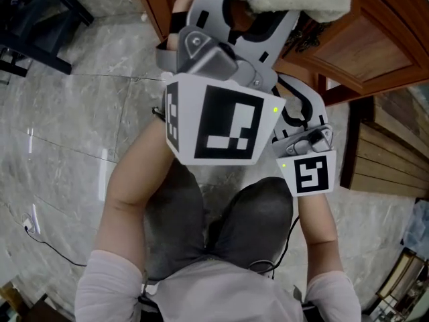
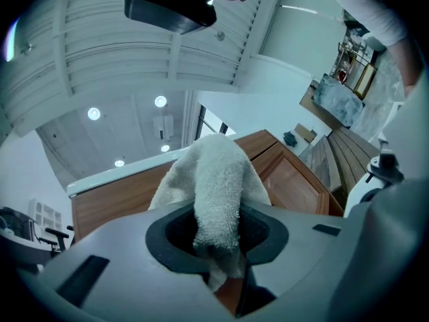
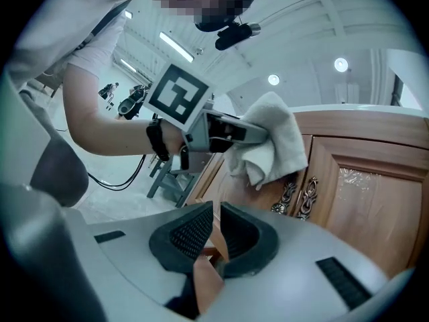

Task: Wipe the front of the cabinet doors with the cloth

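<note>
As the two gripper views look along their own jaws, the entries below are read chiefly from them.

**Left gripper** (image 2: 218, 237): jaws clamped on the cloth (image 2: 216, 180). One fold is pinched between the pads and the rest swells out past the tips. Its large marker cube (image 1: 214, 119) faces upward in the head view, with the person's forearm behind it.

**Cloth**: white terry, bunched. In the right gripper view it sits at the tip of the left gripper and lies against the front of the cabinet doors (image 3: 362, 200), up and to the left of the handles. Whether it presses hard or only rests there cannot be told.

**Cabinet doors**: reddish-brown wood with framed panels. A pair of ornate metal handles (image 3: 310, 196) stands where the two doors meet.

**Right gripper** (image 3: 216, 223): jaws drawn almost together, only a thin slit between the ribbed pads, and nothing held. Door wood shows through the slit. In the head view it sits lower than the left gripper and just beside it, its small marker cube (image 1: 312, 173) turned up.

**Surroundings**
- grey marble floor (image 1: 67, 113), with a thin cable (image 1: 40, 237) trailing across it at lower left
- the person's knees (image 1: 228, 227) in grey trousers, between the two forearms
- slatted wooden boards (image 1: 389, 159) at the right, beside the cabinet
- a black wristband (image 3: 157, 139) on the arm that carries the left gripper
</note>
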A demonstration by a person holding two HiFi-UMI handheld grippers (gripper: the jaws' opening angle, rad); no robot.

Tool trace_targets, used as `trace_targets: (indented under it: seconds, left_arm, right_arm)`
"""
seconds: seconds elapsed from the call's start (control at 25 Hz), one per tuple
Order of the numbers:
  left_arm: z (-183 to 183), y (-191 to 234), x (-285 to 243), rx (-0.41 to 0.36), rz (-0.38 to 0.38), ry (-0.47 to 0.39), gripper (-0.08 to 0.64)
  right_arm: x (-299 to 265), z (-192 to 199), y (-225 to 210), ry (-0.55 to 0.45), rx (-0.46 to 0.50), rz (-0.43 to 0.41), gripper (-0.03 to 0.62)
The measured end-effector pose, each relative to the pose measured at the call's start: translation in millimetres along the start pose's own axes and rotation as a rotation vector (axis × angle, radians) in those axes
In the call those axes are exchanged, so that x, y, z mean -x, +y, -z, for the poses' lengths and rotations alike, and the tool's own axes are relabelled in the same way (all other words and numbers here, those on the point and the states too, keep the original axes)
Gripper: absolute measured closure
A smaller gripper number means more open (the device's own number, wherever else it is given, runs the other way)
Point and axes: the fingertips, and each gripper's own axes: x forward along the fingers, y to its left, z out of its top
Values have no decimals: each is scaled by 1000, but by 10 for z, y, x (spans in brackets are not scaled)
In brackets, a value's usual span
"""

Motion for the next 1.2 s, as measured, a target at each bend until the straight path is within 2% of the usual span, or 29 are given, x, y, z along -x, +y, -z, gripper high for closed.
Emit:
trace_targets:
  seconds: [0.12,0.36,0.48,0.64,0.8,1.2]
  left_arm:
    - [257,297,339,-38,-38,53,445]
    - [873,899,861,-20,-158,167,445]
    - [1136,1011,942,1,-184,206,445]
    - [1402,1004,894,29,-178,235,445]
    - [1485,977,825,48,-178,225,445]
    - [1393,752,628,55,-156,196,445]
  right_arm:
    - [-120,-8,108,-9,-12,-12,535]
    - [-390,-104,318,-21,-10,-30,535]
    - [-455,-133,394,-20,1,-36,535]
    - [-490,-87,424,7,8,-33,535]
    - [-491,-53,407,26,22,-29,535]
    - [-377,92,317,57,25,-18,535]
